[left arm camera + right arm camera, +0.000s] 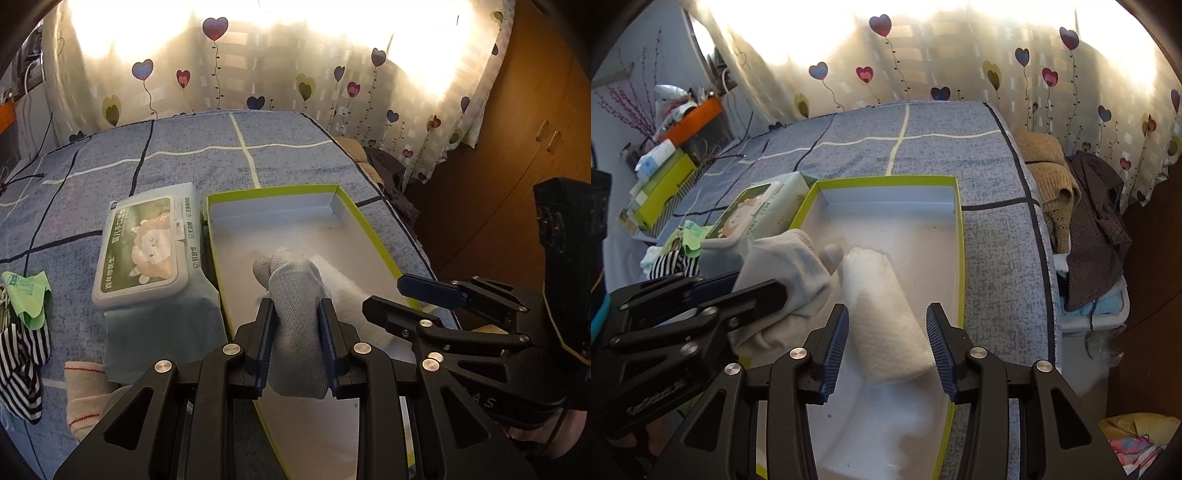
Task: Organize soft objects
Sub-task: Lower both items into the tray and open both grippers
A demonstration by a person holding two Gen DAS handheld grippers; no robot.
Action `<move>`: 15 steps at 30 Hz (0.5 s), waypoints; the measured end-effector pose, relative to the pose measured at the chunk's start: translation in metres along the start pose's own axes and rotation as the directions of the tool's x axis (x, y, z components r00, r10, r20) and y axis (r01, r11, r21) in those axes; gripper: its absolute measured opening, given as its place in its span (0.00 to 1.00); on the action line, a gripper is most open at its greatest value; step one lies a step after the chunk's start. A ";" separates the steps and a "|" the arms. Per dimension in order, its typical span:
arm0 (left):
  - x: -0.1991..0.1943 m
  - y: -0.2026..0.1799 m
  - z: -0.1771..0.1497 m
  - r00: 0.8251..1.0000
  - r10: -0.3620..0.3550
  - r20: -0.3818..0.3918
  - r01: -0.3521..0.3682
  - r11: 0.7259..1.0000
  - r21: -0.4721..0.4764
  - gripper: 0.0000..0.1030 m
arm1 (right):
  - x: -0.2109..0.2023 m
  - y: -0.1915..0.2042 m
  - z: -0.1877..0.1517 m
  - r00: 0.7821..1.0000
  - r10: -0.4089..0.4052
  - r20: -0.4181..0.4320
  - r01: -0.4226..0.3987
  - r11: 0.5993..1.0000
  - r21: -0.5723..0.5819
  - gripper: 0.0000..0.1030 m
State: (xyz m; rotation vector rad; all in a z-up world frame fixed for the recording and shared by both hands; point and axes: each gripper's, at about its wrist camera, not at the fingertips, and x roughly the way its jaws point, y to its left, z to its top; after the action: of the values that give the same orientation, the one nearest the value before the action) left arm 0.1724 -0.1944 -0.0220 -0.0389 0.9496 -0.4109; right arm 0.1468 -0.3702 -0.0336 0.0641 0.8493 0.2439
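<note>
Clamping a grey sock (295, 325) over the box (373, 225), left tongs (295, 314); right tongs (888, 325) apart, seemingly straddling a towel (886, 325).

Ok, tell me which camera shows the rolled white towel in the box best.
The right wrist view. There the rolled white towel lies in full view on the floor of the green-rimmed box, between the right gripper's open jaws. In the left wrist view the grey glove hides most of it; only a pale edge shows.
</note>
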 end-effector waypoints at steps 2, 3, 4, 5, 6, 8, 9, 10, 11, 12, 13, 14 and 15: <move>0.004 -0.001 0.000 1.000 -0.009 -0.009 0.009 1.000 0.004 0.26 | -0.004 0.000 -0.002 1.000 0.004 0.007 -0.004 1.000 0.000 0.42; 0.004 -0.001 0.001 1.000 -0.015 -0.014 0.015 1.000 0.001 0.27 | -0.006 0.000 -0.002 1.000 0.004 0.010 -0.004 1.000 0.001 0.42; 0.004 -0.001 0.001 1.000 -0.022 -0.016 0.022 1.000 -0.002 0.29 | -0.007 -0.001 -0.002 1.000 0.000 0.015 0.000 1.000 0.002 0.42; 0.003 -0.001 0.001 1.000 -0.029 -0.012 0.029 1.000 -0.002 0.31 | -0.009 -0.001 -0.003 1.000 -0.003 0.018 0.003 1.000 0.004 0.42; 0.000 -0.001 0.001 0.999 -0.032 -0.002 0.032 0.999 -0.001 0.33 | -0.011 -0.001 -0.003 1.000 -0.003 0.023 0.003 1.000 0.006 0.42; -0.005 0.000 0.001 0.999 -0.042 0.010 0.042 0.999 -0.005 0.43 | -0.015 0.000 -0.004 1.000 0.000 0.031 0.000 1.000 0.009 0.42; -0.008 0.001 0.001 0.999 -0.049 0.012 0.049 0.999 -0.010 0.43 | -0.018 0.001 -0.005 0.999 0.000 0.035 -0.001 1.000 0.009 0.42; -0.010 0.002 0.002 0.999 -0.051 0.015 0.051 0.999 -0.013 0.43 | -0.021 0.002 -0.006 0.999 0.000 0.040 -0.001 1.000 0.007 0.42; -0.014 0.003 0.001 0.998 -0.055 0.020 0.055 0.998 -0.015 0.43 | -0.023 0.004 -0.007 0.999 0.001 0.045 -0.001 1.000 0.006 0.42; -0.017 0.004 0.001 0.998 -0.060 0.023 0.060 0.998 -0.019 0.43 | -0.027 0.006 -0.008 0.999 0.004 0.053 -0.004 1.000 0.004 0.42; -0.022 0.005 0.000 0.997 -0.070 0.032 0.071 0.997 -0.024 0.43 | -0.031 0.008 -0.009 0.998 0.007 0.063 -0.007 1.000 0.003 0.42; -0.027 0.005 -0.001 0.996 -0.076 0.041 0.077 0.997 -0.024 0.43 | -0.034 0.010 -0.011 0.997 0.008 0.071 -0.008 1.000 0.003 0.42; -0.033 0.005 -0.002 0.996 -0.075 0.053 0.076 0.997 -0.022 0.43 | -0.039 0.012 -0.013 0.996 0.011 0.087 -0.011 1.000 0.000 0.42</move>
State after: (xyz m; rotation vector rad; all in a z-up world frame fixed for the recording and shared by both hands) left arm 0.1555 -0.1775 0.0014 -0.1072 0.9035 -0.4660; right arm 0.1099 -0.3679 -0.0121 0.0795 0.7625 0.2490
